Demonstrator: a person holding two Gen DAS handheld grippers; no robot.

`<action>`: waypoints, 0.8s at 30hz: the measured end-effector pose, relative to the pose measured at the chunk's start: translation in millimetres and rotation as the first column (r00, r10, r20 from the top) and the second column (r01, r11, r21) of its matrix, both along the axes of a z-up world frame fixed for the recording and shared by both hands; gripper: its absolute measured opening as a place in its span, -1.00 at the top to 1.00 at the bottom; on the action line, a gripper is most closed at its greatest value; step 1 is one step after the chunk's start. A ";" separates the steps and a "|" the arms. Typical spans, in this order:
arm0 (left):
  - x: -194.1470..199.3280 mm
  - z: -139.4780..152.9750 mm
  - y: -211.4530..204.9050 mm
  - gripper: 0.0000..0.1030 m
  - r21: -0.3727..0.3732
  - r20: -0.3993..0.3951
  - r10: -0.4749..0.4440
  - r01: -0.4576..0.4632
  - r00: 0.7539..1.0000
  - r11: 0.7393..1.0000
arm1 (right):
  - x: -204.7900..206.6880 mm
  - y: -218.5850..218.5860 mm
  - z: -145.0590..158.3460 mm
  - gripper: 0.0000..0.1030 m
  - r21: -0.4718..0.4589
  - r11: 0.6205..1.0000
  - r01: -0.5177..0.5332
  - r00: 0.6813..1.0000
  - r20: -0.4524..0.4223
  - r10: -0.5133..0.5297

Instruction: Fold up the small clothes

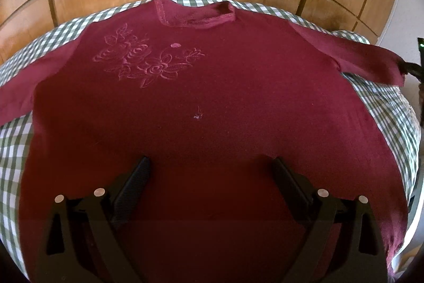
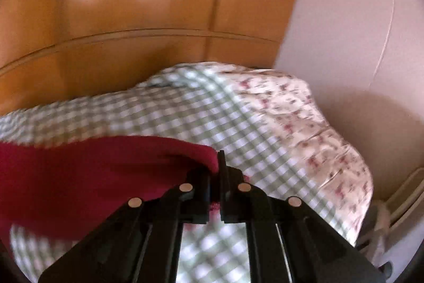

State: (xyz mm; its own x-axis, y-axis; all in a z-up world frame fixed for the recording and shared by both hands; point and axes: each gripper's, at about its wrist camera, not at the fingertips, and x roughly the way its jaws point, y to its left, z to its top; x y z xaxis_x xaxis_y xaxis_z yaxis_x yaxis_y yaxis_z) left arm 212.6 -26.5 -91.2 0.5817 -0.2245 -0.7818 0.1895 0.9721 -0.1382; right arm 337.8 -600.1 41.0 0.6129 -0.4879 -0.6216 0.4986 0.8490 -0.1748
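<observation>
- Lying flat on the checked cloth [image 1: 16,163]: maroon shirt [image 1: 212,102], filling mid-frame in the left view, collar at top centre.
- Left gripper [image 1: 210,163]: jaws wide apart over the shirt's lower part, nothing between the pads.
- Right gripper [image 2: 216,166]: jaws clamped on the sleeve [image 2: 111,161] end, lower centre of the right view; sleeve trails to frame left.

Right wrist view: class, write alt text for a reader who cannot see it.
The right gripper pinches the end of a dark red sleeve between its shut fingers, above a green checked bedcover. A wooden wardrobe stands behind; the picture is blurred.
</observation>
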 end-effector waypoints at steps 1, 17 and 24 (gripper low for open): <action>0.6 -0.1 -0.4 -0.83 0.001 -0.001 0.000 0.000 1.000 1.000 | 10.9 -2.3 -4.9 0.93 -0.037 0.999 0.010 1.000 -0.023 -0.011; -10.2 21.7 33.3 -0.84 -0.095 -0.018 0.082 -0.083 0.996 0.992 | -42.1 124.9 -42.0 -0.52 0.216 0.925 -0.312 0.937 -0.090 0.337; -64.4 41.6 106.0 -0.84 -0.069 -0.002 0.263 -0.262 0.965 0.962 | -162.8 258.9 -45.4 -0.48 0.422 0.622 -0.659 0.669 -0.048 0.741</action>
